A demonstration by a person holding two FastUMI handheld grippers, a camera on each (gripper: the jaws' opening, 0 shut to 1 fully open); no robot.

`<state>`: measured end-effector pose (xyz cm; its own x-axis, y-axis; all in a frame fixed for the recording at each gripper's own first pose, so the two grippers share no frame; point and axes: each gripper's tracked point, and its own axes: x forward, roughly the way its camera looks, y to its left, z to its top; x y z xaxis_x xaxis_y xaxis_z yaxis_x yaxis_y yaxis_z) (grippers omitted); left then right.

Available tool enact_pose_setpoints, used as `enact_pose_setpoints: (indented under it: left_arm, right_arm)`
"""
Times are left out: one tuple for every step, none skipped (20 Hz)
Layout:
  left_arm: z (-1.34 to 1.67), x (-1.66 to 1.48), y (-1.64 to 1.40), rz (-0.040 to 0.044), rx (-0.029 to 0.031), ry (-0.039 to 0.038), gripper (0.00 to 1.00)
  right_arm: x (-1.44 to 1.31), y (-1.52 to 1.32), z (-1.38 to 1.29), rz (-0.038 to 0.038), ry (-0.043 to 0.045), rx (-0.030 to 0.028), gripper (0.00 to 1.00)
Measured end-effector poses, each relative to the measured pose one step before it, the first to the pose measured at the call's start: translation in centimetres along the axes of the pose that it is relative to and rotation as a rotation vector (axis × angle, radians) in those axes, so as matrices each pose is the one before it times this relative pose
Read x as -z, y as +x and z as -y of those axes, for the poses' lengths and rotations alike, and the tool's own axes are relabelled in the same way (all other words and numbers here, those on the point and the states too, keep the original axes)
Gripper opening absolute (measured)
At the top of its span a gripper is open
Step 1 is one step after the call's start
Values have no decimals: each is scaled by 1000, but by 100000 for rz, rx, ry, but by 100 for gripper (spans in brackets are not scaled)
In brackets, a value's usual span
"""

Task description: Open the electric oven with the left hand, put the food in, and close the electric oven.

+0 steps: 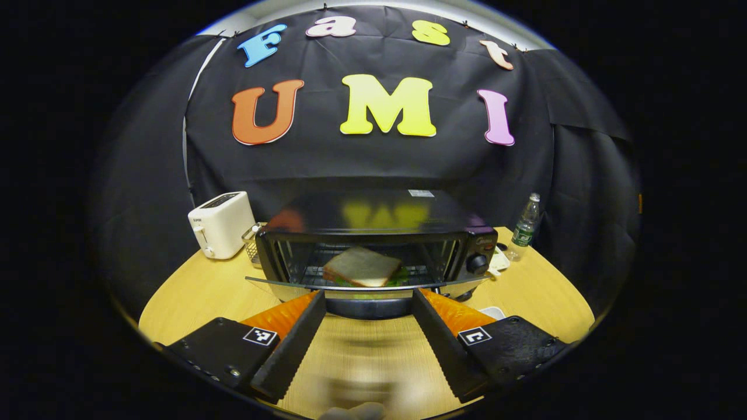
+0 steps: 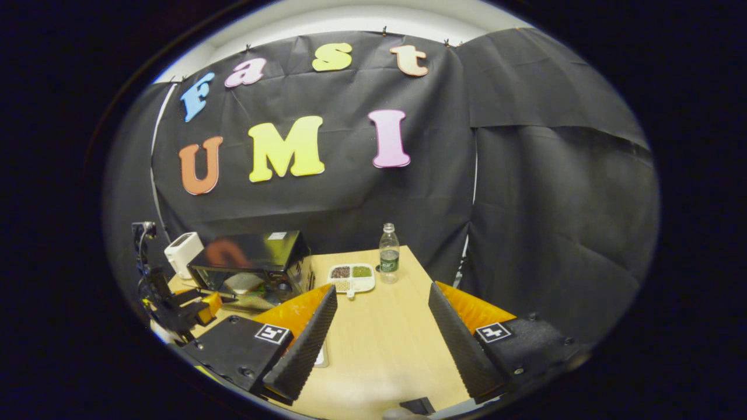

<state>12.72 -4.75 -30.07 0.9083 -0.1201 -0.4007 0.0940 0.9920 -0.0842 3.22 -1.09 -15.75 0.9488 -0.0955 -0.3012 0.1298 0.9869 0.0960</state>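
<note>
I see the electric oven [image 1: 373, 245] standing toward the back edge of the table [image 1: 198, 291], its glass door [image 1: 362, 287] dropped open toward me. The sandwich [image 1: 362, 267] lies inside on the rack, a slice of bread on top with green showing under it. My left gripper [image 1: 369, 335] sits just in front of the door's front edge, fingers spread wide apart and holding nothing; I cannot tell whether they touch the door.

In the right gripper view my right gripper [image 2: 382, 338] is over the table's right part, well apart from the oven, fingers also spread and empty.

A white toaster [image 1: 220, 224] stands beside the oven's left side, near the table's back left edge. A divided dish [image 2: 351, 277] lies just right of the oven, and a water bottle [image 2: 388, 254] stands near the back right corner.
</note>
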Motion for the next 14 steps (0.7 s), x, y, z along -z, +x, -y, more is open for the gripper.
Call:
enact_pose_setpoints:
  left_arm:
    - [-74,-637,272,1596,-336,271,97]
    - [-59,-282,-24,1014,-52,371,97]
    - [241,-247,111,1055,740,183,97]
    - [131,95,-108,-278,221,397,96]
    - [-52,138,40,-255,484,783,96]
    - [-206,-40,-50,36,-710,231,97]
    - [-31,-206,-112,441,227,-248,97]
    - [-34,-124,-196,536,-351,-92,96]
    - [-27,-294,-367,768,-173,9,97]
    - [7,-283,-318,704,-195,125,97]
    - [12,-474,-640,799,-29,53,96]
    - [-16,-542,-579,1399,-5,-55,96]
    - [-113,-795,-776,1239,-242,206,97]
    - [-250,-887,-754,2215,-421,737,96]
  right_arm:
    - [-161,33,-92,350,-257,22,100]
    - [-179,45,-98,364,-700,-81,100]
    - [-184,-95,17,371,-707,12,100]
    - [-111,27,-43,-9,-466,82,100]
    - [2,40,-92,120,-254,-341,100]
    - [-85,-68,-29,-122,-281,94,91]
    - [-41,-2,30,68,-87,-34,100]
    - [-168,-96,-162,396,240,-416,100]
    - [-117,-29,-175,352,-346,-388,100]
    - [-149,-66,1,305,-325,-78,91]
    - [-279,-145,-204,649,-10,-580,90]
    - [-318,-186,-374,690,199,-956,90]
    - [-188,-133,-276,532,-356,-666,100]
    - [-415,-131,-278,1104,-767,-746,100]
